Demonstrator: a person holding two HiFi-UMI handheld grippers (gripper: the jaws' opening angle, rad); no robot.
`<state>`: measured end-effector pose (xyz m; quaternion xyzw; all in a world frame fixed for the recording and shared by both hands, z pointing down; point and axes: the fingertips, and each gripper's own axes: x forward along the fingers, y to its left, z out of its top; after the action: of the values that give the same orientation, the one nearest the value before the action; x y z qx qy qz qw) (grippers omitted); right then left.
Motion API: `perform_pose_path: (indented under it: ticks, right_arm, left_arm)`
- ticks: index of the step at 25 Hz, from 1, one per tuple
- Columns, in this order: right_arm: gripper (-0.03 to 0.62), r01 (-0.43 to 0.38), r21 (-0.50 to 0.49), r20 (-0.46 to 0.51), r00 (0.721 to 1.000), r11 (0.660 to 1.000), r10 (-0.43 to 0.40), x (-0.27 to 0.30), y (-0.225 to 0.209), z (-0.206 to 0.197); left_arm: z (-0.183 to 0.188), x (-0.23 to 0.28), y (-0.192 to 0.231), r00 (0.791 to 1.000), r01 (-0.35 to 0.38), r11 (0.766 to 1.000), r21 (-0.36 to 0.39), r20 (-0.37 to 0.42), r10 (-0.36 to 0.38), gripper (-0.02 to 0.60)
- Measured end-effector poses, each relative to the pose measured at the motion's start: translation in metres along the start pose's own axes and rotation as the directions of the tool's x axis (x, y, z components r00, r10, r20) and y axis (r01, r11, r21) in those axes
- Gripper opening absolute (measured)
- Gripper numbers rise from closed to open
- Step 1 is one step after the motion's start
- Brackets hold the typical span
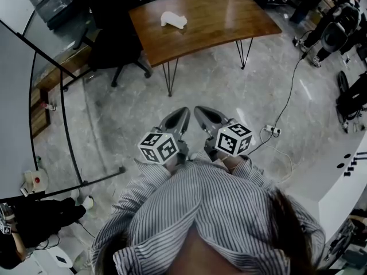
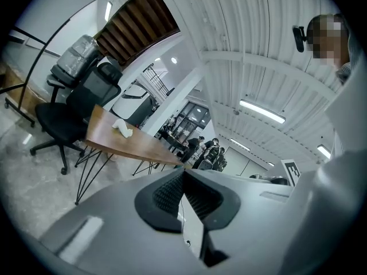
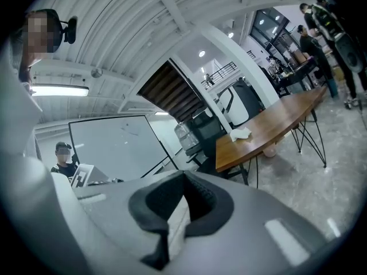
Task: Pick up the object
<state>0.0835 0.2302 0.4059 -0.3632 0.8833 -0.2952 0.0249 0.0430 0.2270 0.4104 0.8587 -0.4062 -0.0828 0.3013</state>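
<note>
A small white object [image 1: 174, 20] lies on the brown wooden table [image 1: 229, 22] far ahead; it also shows in the left gripper view as the white object [image 2: 121, 129] and in the right gripper view as the white object [image 3: 241, 134]. Both grippers are held close to the person's chest, well short of the table. The left gripper [image 1: 182, 112] is shut, its tips touching with nothing between them [image 2: 183, 170]. The right gripper [image 1: 199, 110] is likewise shut and empty [image 3: 183, 174]. Their marker cubes sit side by side.
A black office chair [image 1: 117, 44] stands at the table's left end. The table rests on thin hairpin legs [image 1: 170, 78]. A power strip and cable [image 1: 272, 130] lie on the grey floor to the right. A curved glass partition [image 1: 63, 113] runs along the left.
</note>
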Motion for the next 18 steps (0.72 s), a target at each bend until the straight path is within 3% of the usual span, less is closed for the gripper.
perform_pose_path:
  ticks: [10,18]
  right_arm:
    - [0.002,-0.023,0.033,0.011,1.0,0.999,0.023,0.001,-0.014,0.014]
    - [0.002,-0.06,0.11,0.037,0.998,0.992,0.056,-0.011,-0.03,0.012]
  left_arm:
    - [0.007,0.013,0.005,0.999,-0.015,1.0,-0.016,0.037,0.016,0.003]
    - [-0.014,0.015,0.008,0.997,-0.065,0.997,-0.043,0.029,0.066,0.003]
